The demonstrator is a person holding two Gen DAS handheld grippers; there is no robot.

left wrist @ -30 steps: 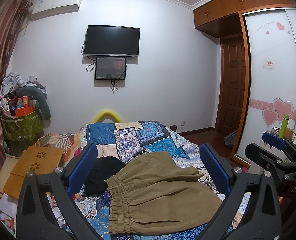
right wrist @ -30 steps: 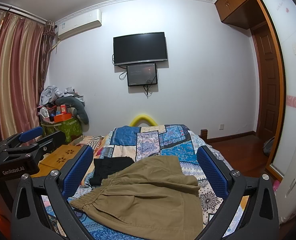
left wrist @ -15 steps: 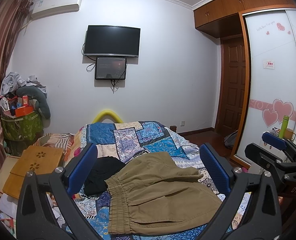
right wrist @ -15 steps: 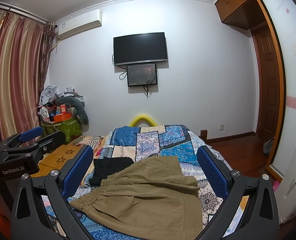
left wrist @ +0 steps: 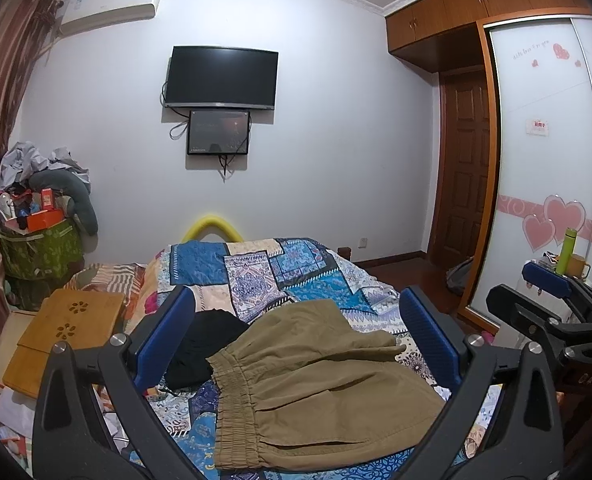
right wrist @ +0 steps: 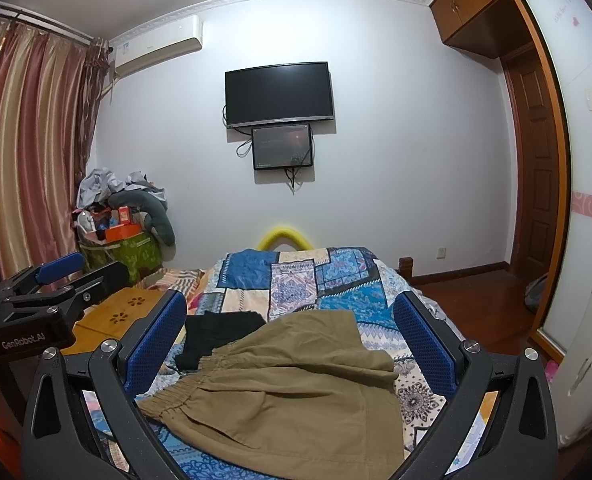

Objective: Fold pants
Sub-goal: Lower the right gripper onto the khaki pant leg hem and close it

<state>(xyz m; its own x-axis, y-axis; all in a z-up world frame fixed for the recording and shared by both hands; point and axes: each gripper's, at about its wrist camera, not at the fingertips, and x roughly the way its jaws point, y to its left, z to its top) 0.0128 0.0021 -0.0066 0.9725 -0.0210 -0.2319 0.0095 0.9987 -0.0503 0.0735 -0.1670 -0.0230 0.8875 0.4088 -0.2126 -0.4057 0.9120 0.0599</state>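
Observation:
Khaki pants point(left wrist: 316, 384) with an elastic waistband lie folded on the patchwork bed cover point(left wrist: 272, 268), waistband to the left. They also show in the right wrist view point(right wrist: 292, 392). My left gripper point(left wrist: 296, 332) is open and empty, held above the near edge of the bed over the pants. My right gripper point(right wrist: 290, 332) is open and empty, likewise above the pants. Each gripper shows at the edge of the other's view: the right one point(left wrist: 552, 304), the left one point(right wrist: 56, 280).
A black garment point(left wrist: 204, 344) lies on the bed left of the pants. A wooden lap table point(left wrist: 68, 332) sits left of the bed. A cluttered green basket point(left wrist: 40, 248) stands by the curtain. A wardrobe with sliding doors point(left wrist: 552, 160) is at the right.

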